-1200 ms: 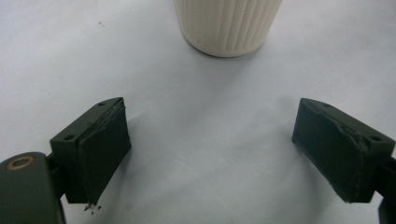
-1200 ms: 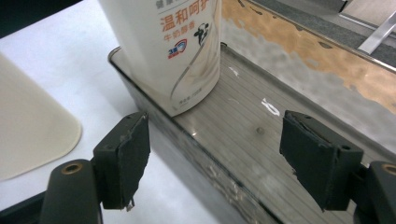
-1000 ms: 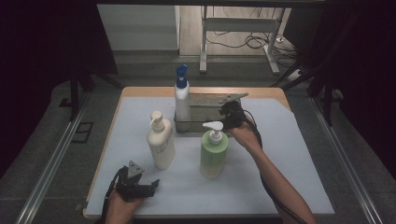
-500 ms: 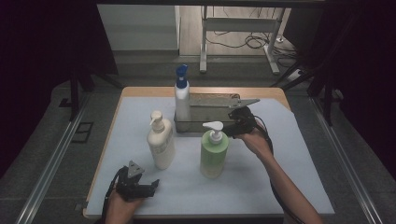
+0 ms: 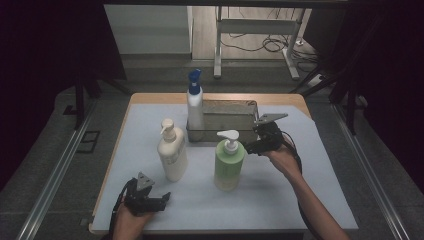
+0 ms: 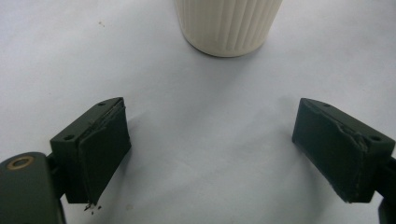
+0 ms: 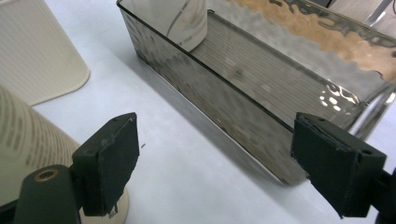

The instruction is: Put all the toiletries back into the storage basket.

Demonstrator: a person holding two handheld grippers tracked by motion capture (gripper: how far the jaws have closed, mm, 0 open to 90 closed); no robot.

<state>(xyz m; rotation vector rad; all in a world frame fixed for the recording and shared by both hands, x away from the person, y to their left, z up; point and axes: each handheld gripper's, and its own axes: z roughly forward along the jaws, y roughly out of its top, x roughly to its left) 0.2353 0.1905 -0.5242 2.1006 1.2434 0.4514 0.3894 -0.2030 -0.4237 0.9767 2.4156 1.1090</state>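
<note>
Both tongs stand released; the green pump bottle (image 5: 229, 162), probably slick and top-heavy, wants gripping mid-body.

We're looking down on the table (image 5: 310, 200), covered in a pale sheet. Our right gripper (image 5: 252, 146) hangs just right of the green pump bottle (image 5: 229, 162), apart from it, jaws pointing left with nothing between them; they have just been opening wider. Right behind it stands the metal tray (image 5: 227, 120), and the white bottle with the blue cap (image 5: 195, 105) stands upright at the tray's left end. The cream pump bottle (image 5: 172, 152) stands left of the green one, well apart. Our left gripper (image 5: 162, 199) rests low at the near left edge, pointing right, in front of the cream bottle.
</note>
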